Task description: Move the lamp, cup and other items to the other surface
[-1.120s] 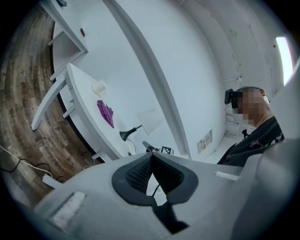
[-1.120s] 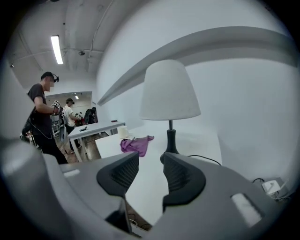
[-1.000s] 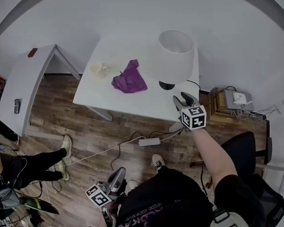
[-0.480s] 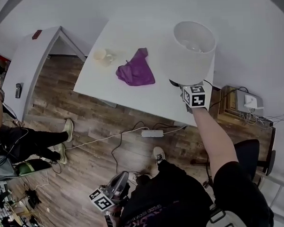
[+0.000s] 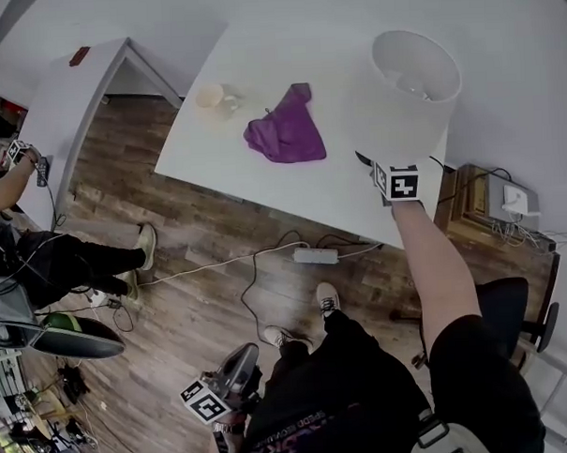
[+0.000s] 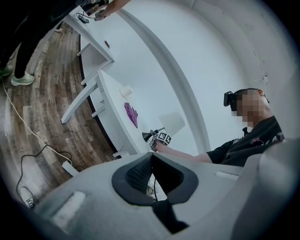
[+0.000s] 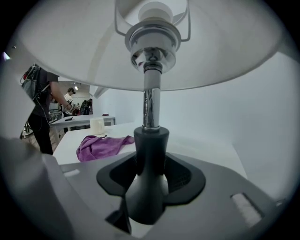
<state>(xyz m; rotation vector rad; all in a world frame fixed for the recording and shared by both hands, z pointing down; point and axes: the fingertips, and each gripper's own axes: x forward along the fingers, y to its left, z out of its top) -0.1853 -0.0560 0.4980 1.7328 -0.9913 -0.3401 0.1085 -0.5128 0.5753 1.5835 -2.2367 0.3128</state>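
The right gripper [image 5: 368,161] has its jaws around the dark foot of the lamp [image 5: 404,93]. They have just been closing and now pinch it. The lamp stands at the right end of the white surface [image 5: 263,189]. A purple cloth [image 5: 287,136] lies in the middle, and the cup [image 5: 212,96] sits to its left. The left gripper [image 5: 241,362] hangs low over the wood floor [image 5: 173,273], jaws a little apart, holding nothing.

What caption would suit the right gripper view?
Right gripper, jaws just closing round the black neck of a white-shaded table lamp; purple cloth behind.
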